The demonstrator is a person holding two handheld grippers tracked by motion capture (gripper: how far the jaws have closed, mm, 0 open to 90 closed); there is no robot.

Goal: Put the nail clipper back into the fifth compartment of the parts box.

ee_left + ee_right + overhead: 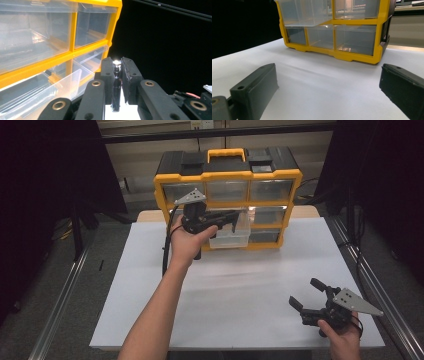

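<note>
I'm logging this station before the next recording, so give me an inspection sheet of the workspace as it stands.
Surface: white table top, bare in front.
Job's things: yellow drawer cabinet at the far edge; one clear drawer pulled out.
Clutter: nothing seen.
Grippers: left gripper shut on a shiny metal part by the open drawer; right gripper open, low over the table.
Cables: black cable trailing from the left gripper.
Surroundings: dark curtains, metal rails.
</note>
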